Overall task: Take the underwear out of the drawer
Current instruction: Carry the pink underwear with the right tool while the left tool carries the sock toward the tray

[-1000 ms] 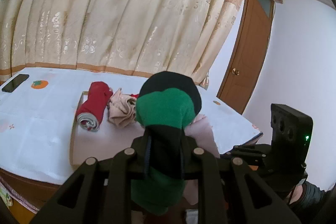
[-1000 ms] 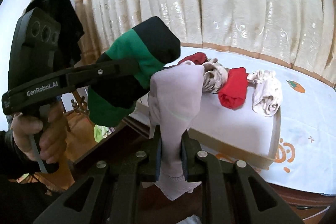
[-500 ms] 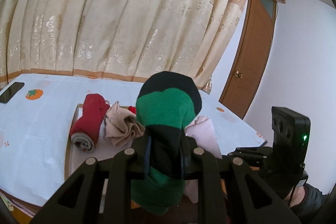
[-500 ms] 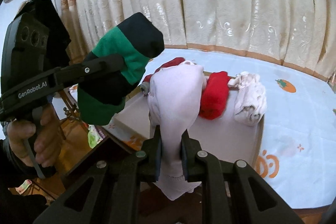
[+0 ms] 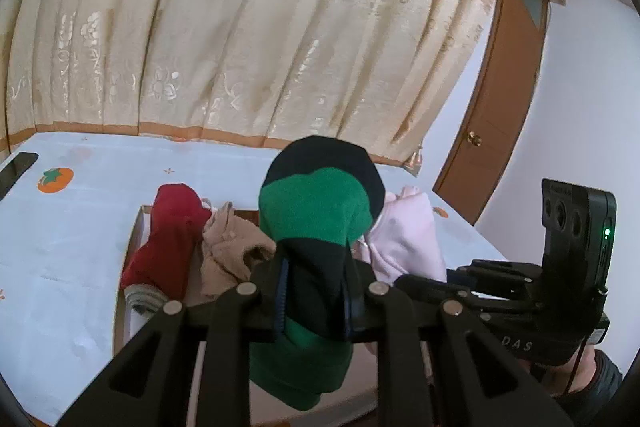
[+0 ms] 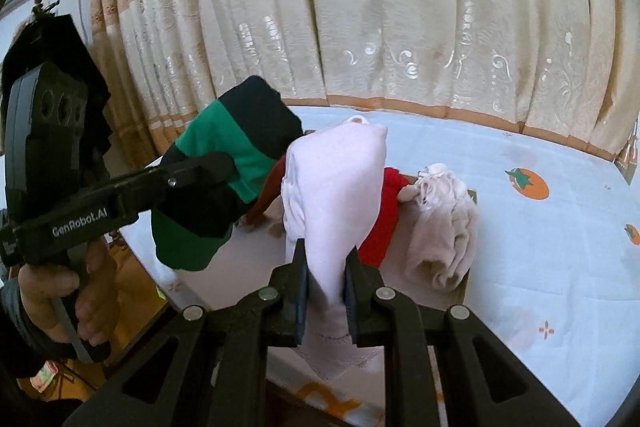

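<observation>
Carrying both pieces closer over the tray [image 6: 466,281], my left gripper [image 5: 314,291] stays clamped on the green-and-black underwear [image 5: 316,223] and my right gripper [image 6: 325,293] on the pale pink underwear [image 6: 334,195]; both now hang above the rolled pieces, ready to set down.

Patterned curtain [image 5: 248,27], wooden door [image 5: 496,131], orange-printed tablecloth [image 6: 560,247].

A home bedroom: floral curtains [image 5: 248,27] hang ahead of the tongs, a wooden door [image 5: 496,115] to their right, a cloth-covered table [image 6: 560,267] below them.
</observation>
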A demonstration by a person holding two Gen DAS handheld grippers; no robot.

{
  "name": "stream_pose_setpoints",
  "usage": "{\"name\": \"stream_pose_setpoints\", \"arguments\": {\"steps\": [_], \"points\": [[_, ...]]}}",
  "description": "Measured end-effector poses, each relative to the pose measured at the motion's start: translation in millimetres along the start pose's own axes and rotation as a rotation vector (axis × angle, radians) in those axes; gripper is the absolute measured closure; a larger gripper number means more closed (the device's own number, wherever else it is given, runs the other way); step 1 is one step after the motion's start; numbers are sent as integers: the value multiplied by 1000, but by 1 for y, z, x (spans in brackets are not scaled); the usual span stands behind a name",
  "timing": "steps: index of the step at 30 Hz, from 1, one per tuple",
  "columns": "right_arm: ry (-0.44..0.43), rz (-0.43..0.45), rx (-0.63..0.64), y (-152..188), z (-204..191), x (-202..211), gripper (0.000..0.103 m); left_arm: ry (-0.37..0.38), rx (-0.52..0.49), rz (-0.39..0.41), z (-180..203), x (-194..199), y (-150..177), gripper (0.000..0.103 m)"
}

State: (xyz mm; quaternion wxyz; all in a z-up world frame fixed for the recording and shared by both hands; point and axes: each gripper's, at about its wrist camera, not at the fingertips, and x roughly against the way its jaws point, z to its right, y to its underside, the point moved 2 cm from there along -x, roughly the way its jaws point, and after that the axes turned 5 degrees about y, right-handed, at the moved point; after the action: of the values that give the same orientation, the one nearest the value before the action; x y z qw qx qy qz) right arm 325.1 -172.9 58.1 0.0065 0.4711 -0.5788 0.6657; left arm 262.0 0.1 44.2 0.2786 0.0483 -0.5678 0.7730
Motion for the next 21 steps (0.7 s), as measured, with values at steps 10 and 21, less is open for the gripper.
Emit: {"name": "stream_pose_setpoints", "arguments": {"steps": [10, 21], "points": [[13, -37, -37, -26, 24, -24, 86, 0, 49, -35, -11, -33, -18, 85], [8, -76, -106, -47, 51, -56, 86, -7, 137, -76, -23, -69, -34, 85]]}}
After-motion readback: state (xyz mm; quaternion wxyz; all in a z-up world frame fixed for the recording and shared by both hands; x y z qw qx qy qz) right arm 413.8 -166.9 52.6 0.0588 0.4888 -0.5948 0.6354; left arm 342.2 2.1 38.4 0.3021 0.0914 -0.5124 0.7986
